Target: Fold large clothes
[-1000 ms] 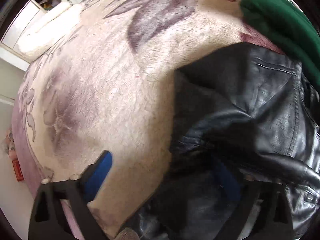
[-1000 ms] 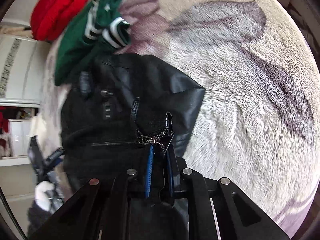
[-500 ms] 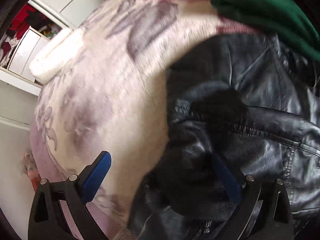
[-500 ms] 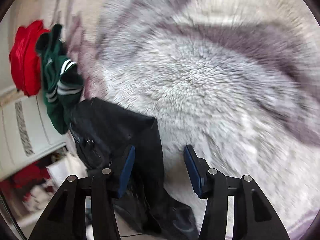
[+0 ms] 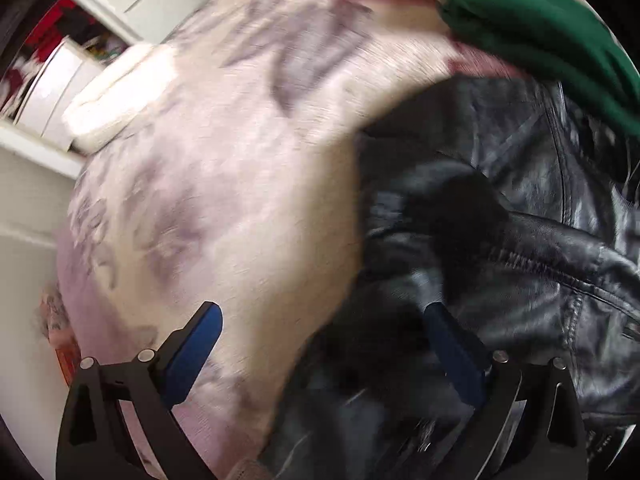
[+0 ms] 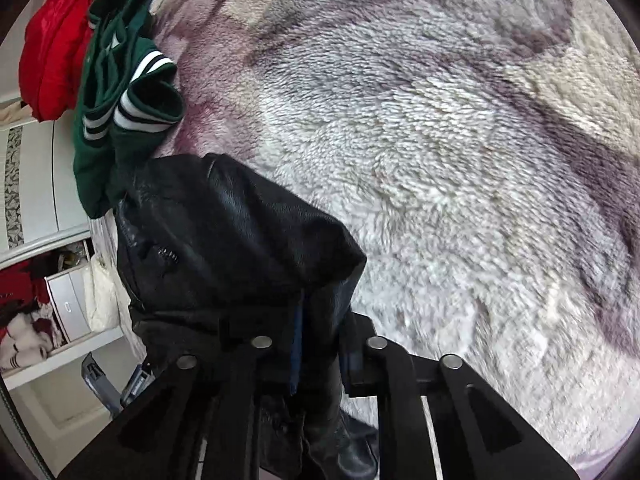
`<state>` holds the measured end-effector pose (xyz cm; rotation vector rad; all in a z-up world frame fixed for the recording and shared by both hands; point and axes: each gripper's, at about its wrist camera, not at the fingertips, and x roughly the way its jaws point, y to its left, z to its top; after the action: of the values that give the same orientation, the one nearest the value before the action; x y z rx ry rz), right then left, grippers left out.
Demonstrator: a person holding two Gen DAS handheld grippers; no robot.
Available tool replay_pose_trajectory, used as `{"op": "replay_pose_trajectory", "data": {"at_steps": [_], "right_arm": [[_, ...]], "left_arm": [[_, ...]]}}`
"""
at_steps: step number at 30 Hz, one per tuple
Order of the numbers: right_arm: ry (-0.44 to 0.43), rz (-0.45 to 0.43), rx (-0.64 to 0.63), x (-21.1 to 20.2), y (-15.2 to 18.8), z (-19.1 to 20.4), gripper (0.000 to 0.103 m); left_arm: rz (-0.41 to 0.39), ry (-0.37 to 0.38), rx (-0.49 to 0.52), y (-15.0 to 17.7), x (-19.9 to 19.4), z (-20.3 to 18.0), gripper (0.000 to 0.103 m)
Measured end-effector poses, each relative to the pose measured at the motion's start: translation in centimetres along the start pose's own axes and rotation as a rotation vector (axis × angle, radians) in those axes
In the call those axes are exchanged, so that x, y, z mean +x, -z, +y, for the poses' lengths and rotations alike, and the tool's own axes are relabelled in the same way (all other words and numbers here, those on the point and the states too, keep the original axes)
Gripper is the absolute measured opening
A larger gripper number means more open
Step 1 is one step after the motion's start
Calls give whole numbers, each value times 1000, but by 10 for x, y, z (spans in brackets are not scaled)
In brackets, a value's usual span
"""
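Observation:
A black leather jacket (image 5: 520, 248) lies crumpled on the fluffy floral blanket (image 5: 248, 184). My left gripper (image 5: 324, 344) hangs open and wide above the jacket's left edge. Its right finger is over the leather and its left finger (image 5: 196, 340) over bare blanket; neither pad presses on anything. In the right wrist view the jacket (image 6: 224, 240) bunches up in front of my right gripper (image 6: 322, 354). Its jaws are closing, and a thick fold of leather fills the gap between the blue pads (image 6: 297, 344).
A green garment with white-striped cuffs (image 6: 124, 92) touches the jacket's far end, and a red garment (image 6: 56, 44) lies beyond it. A white pillow (image 5: 120, 96) sits at the blanket's far edge. White cupboards and shelves (image 6: 44, 184) stand beside the bed.
The right gripper let go of the zipper edge, swung open over bare blanket, then came back and narrowed on a jacket fold. The left gripper rose slightly and stayed open.

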<state>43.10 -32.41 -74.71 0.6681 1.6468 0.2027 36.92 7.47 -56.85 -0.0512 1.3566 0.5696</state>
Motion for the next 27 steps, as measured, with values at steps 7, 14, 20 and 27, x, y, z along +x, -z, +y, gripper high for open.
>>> {"op": "replay_pose_trajectory", "data": {"at_steps": [7,14,20,27], "right_arm": [[56,132,-16,-5,117,-30,60],[137,126,-22,36,141,-26,24],[225,70,75,39,146,-25,13],[125,188,79,4,185,-37,62]], "left_arm": [[59,-72,15,56,19,46,103],[124,-4,-50,64,68,58,103],[105,79,-30,68,69,73,103],[151,256,-56,90,32,109,103]]}}
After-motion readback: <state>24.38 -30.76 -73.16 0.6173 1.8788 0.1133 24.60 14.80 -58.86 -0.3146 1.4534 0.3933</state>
